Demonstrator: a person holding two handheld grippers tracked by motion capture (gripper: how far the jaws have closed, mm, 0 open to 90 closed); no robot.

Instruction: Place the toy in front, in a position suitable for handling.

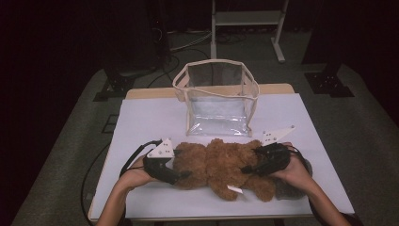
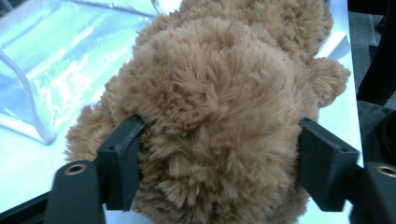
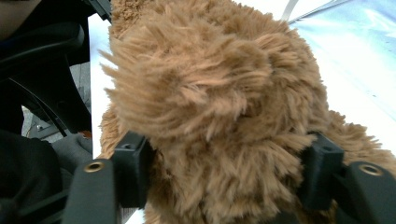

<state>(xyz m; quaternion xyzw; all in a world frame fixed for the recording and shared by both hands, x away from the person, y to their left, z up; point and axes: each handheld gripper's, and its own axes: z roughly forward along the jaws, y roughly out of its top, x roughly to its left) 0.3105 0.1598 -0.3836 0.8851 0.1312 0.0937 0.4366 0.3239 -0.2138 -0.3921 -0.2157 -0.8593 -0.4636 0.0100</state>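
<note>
Fuzzy brown bear (image 1: 221,167) is lying flat across the near part of the white surface (image 1: 141,122), stretched left to right, with a small white tag (image 1: 234,189) poking out at its near edge. Left gripper (image 1: 181,175) comes in at one end of it, right gripper (image 1: 247,168) at the other, each held in a hand.

From the left gripper view, the fingers (image 2: 122,161) sit either side of a big round lump of plush and dig into the fur on both sides, so they look clamped on the bear, spread wide by its bulk. Same deal in the right gripper view: the fingers (image 3: 133,170) straddle a thick clump of fur, which bulges over them, and they're pressed into it.

Stuff around: a clear plastic bag (image 1: 217,96) with cream trim stands upright just behind the bear, mouth open upward, near it but I can't tell if the fur touches the front wall. Nothing sits between bear and bag. Behind the surface there's a pale metal frame (image 1: 247,23) on the floor and some dark cables (image 1: 188,44). A dark grey lump (image 1: 289,188) lies under the right hand at the near right edge; can't make out what it is. Each gripper's black cable trails off toward the person.
</note>
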